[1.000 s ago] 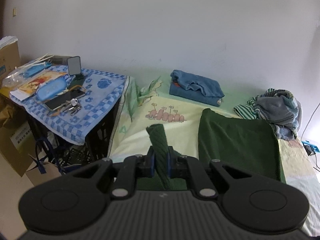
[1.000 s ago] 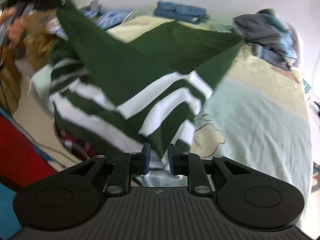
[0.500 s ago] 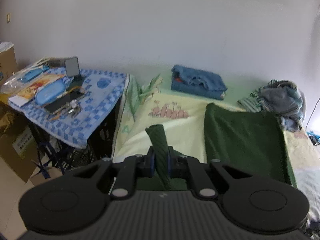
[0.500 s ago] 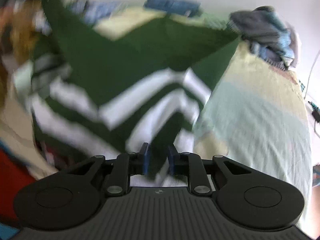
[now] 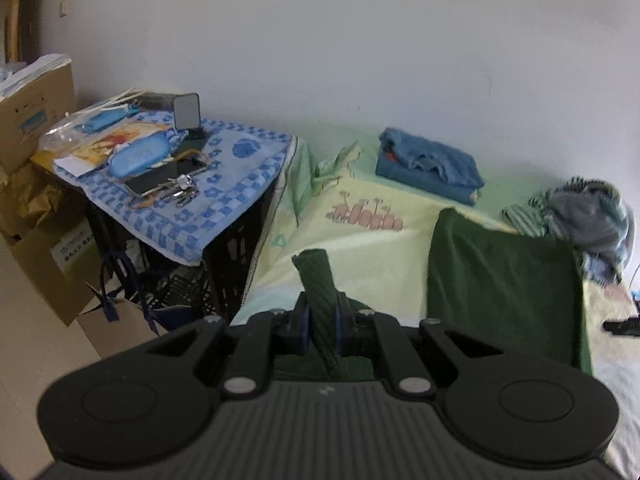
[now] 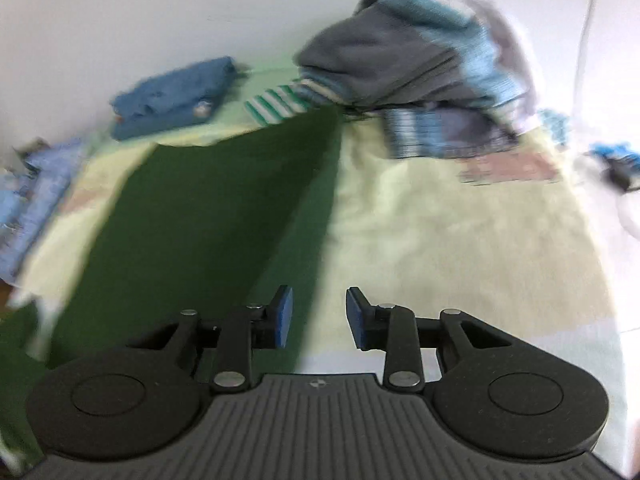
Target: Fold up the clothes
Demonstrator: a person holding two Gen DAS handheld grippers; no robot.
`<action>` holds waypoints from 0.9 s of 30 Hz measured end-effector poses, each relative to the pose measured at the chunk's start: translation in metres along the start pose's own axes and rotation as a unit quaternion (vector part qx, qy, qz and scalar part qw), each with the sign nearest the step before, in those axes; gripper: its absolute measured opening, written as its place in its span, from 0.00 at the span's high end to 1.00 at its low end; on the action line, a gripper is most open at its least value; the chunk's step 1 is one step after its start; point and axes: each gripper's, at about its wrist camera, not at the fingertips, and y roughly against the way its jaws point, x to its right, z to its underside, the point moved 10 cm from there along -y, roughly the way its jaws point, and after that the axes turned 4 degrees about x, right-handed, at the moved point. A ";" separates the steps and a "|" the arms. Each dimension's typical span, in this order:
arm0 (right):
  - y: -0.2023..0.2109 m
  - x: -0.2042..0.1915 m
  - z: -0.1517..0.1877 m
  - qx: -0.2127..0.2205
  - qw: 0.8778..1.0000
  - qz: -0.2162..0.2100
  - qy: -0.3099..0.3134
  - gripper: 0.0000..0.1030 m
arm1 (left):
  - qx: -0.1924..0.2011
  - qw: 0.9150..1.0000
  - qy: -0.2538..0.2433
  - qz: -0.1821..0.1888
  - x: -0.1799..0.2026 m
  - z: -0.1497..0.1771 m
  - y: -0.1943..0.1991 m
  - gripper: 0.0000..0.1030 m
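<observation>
On the pale yellow cartoon-print bedsheet [image 6: 440, 220] the dark green knit sweater [image 6: 208, 208] lies spread, left gripper [image 5: 320, 316] clamped on its ribbed edge, right gripper [image 6: 318, 312] spread empty beside it; keep the edge taut while folding.

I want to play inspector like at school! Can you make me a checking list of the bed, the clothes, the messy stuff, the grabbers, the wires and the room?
Surface: bed sheet, pale yellow and green, with a cartoon print.
Job's things: green sweater spread flat on the sheet; folded blue clothes by the wall; unfolded clothes pile behind the sweater.
Clutter: side table under a blue cloth with a phone, keys and a blue case; cardboard boxes beside it.
Grippers: left gripper shut on a ribbed sweater edge; right gripper open, holding nothing.
Cables: thin white cord along the wall.
Surroundings: plain white wall.
</observation>
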 end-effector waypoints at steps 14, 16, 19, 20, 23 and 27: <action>0.026 -0.055 0.104 -0.099 0.971 -0.110 0.186 0.68 | 0.037 0.999 0.010 -0.021 0.001 -0.035 0.010 0.93; 0.019 -0.054 0.107 -0.101 0.972 -0.103 0.187 0.69 | 0.019 1.000 0.002 -0.020 0.004 -0.028 0.002 0.93; 0.015 -0.050 0.093 -0.087 0.974 -0.091 0.187 0.68 | -0.003 1.000 -0.011 -0.021 0.006 -0.014 -0.007 0.93; 0.015 -0.047 0.081 -0.074 0.977 -0.083 0.184 0.67 | -0.009 1.000 -0.013 -0.022 0.006 -0.010 -0.010 0.93; 0.008 -0.024 0.039 -0.043 0.985 -0.032 0.166 0.65 | -0.019 0.999 -0.005 -0.031 -0.003 -0.002 -0.014 0.93; 0.000 0.001 -0.003 -0.015 0.995 -0.013 0.102 0.59 | -0.032 0.999 0.005 -0.043 -0.015 0.009 -0.019 0.93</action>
